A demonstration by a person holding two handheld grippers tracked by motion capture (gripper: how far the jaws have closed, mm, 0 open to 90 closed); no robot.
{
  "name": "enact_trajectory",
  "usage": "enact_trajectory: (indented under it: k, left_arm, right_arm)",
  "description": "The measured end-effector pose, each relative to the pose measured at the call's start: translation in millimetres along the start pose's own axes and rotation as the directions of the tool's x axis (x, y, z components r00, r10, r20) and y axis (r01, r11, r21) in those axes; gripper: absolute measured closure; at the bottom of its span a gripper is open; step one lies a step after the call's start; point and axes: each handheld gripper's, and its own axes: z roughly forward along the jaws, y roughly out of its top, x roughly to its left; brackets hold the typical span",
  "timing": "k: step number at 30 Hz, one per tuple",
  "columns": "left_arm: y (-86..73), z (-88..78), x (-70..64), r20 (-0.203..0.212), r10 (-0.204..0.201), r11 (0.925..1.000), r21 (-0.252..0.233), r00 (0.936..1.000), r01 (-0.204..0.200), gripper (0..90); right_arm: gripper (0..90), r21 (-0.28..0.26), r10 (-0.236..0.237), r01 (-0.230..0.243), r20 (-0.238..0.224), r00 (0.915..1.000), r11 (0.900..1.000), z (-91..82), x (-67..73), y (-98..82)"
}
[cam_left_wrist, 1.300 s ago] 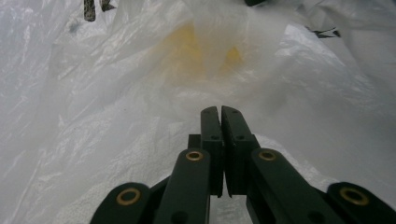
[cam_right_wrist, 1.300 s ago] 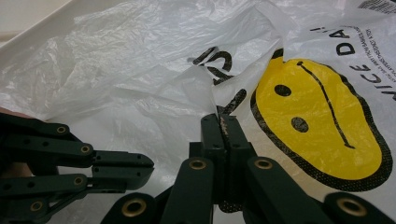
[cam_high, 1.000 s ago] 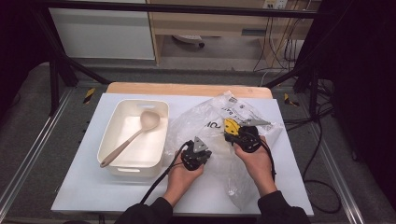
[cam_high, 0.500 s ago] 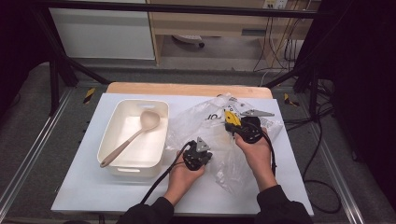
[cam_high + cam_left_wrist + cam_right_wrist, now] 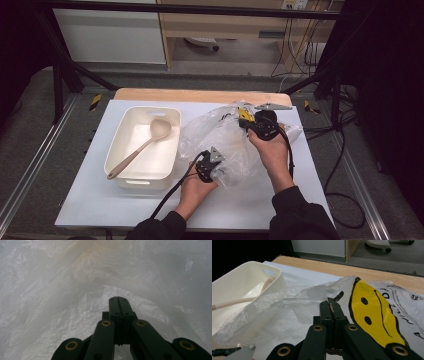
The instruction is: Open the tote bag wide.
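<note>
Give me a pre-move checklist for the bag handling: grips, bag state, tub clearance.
1. Left gripper jaws shut: ok, pressed together with the plastic bag film all around them.
2. Left gripper actually pinching film: cannot tell, the pads hide it.
3. Right gripper jaws shut on the bag: ok, the printed edge beside the yellow smiley face sits between them.
4. Bag lifted on the right side: ok, the right hand holds it raised above the table.
5. Bag mouth open: cannot tell, film is crumpled.
6. White tub with spoon apart from the bag: ok in the high view.
</note>
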Motion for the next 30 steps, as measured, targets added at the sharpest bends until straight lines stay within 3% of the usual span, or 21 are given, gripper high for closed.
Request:
enact_trajectory:
  k: [8,17,30]
  left_arm:
    - [-0.1,0.2,0.0,0.001,-0.01,0.9999,-0.004,1.0,0.01,90.0]
    - [0.2,0.1,0.1,-0.003,0.007,1.0,-0.002,1.0,-0.007,90.0]
    - [0.4,-0.7,-2.3,-0.007,0.023,0.9997,-0.003,0.9997,-0.023,90.0]
  right_arm:
    - [90.0,-0.02,0.005,-0.005,0.005,1.0,1.0,-6.0,-0.8,14.0]
    - [90.0,-0.042,0.028,-0.028,0.006,0.9996,0.999,-17.0,-10.5,24.1]
    - [90.0,-0.022,0.035,-0.035,-0.002,0.9994,0.999,-15.9,-12.9,24.3]
